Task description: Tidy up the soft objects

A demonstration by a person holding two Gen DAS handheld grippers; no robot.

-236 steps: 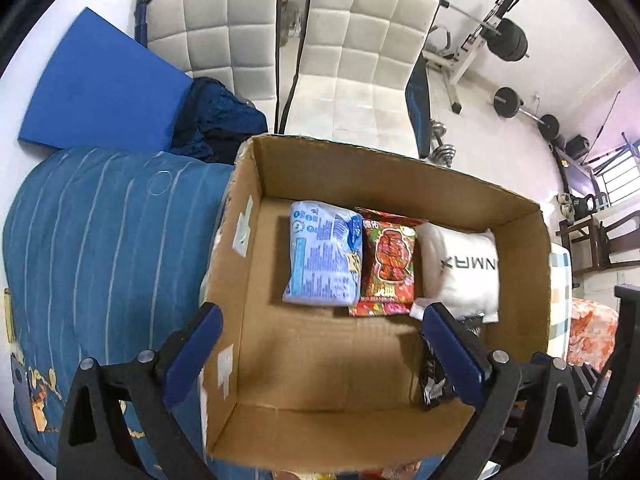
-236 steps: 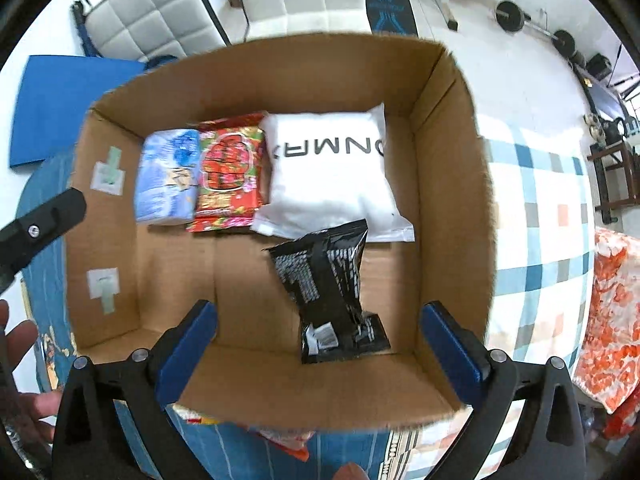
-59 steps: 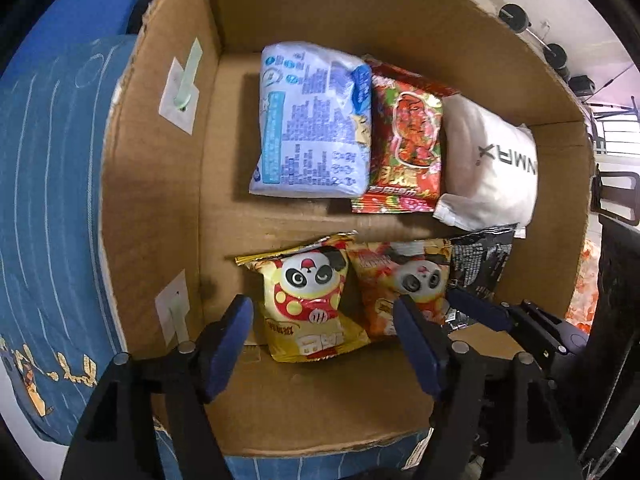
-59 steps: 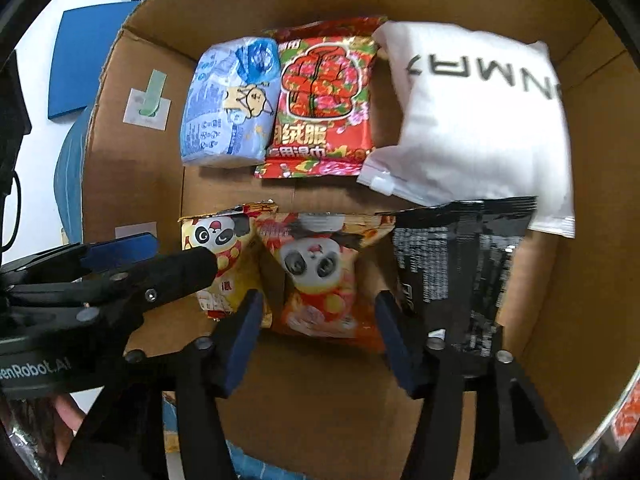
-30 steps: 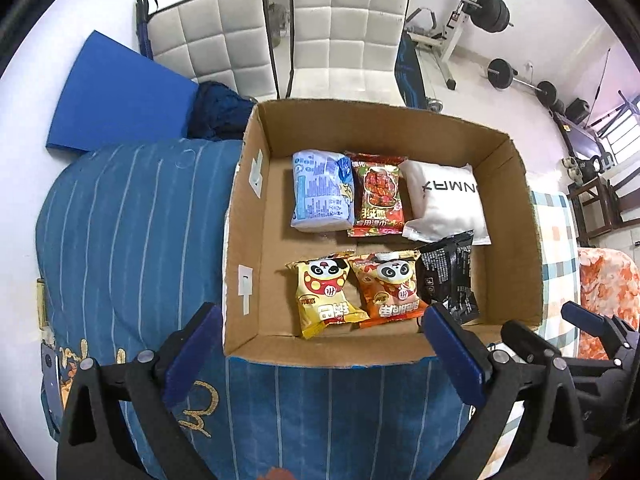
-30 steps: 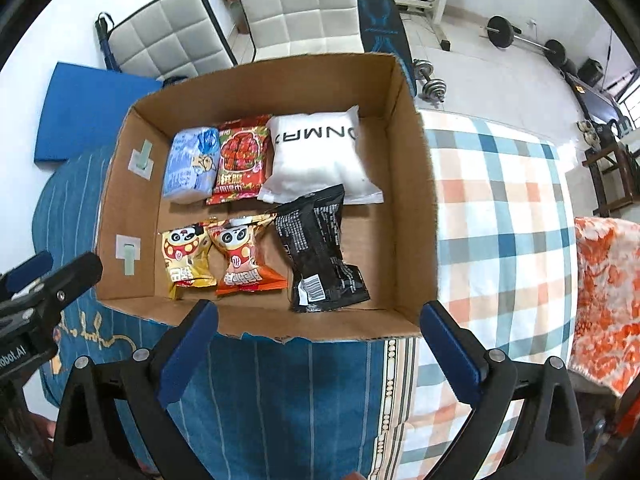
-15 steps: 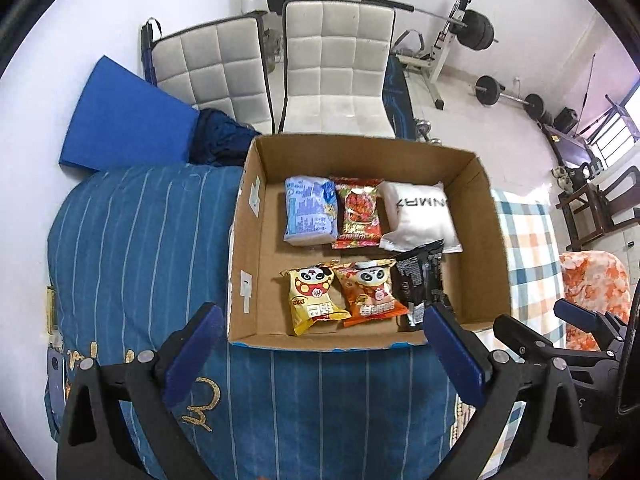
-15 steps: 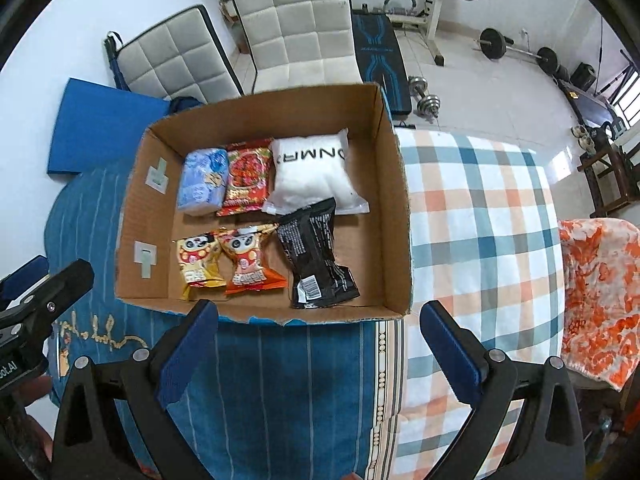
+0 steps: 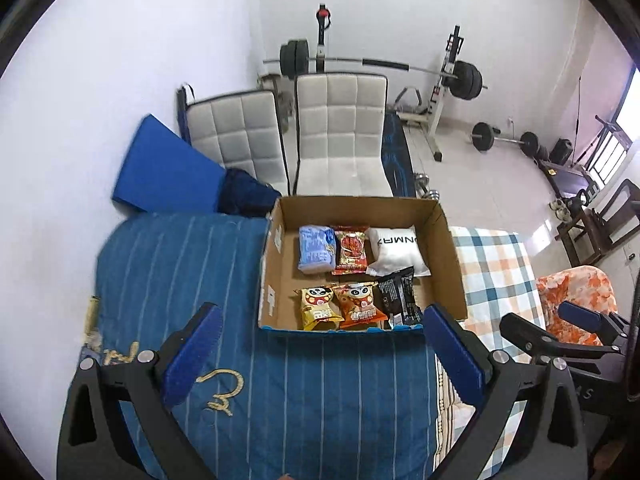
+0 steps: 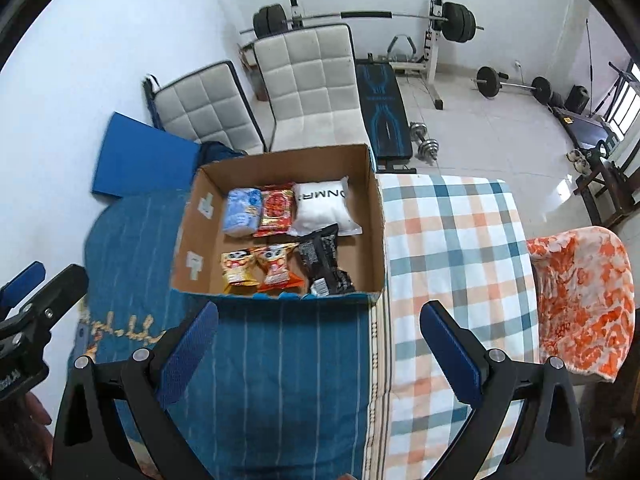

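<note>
An open cardboard box sits on the bed with two rows of soft packs inside. The back row holds a light blue pack, a red pack and a white pillow pack. In front lie a yellow panda snack bag, an orange panda snack bag and a black bag. My left gripper and right gripper both hang open and empty, high above the bed, well back from the box.
A blue striped bedspread lies left of a checked one. An orange patterned cloth is at the right. Two white padded chairs, a blue mat and weight equipment stand beyond.
Both grippers have pulled up and back from the box, so it looks smaller and the whole room shows. The packs inside stay put.
</note>
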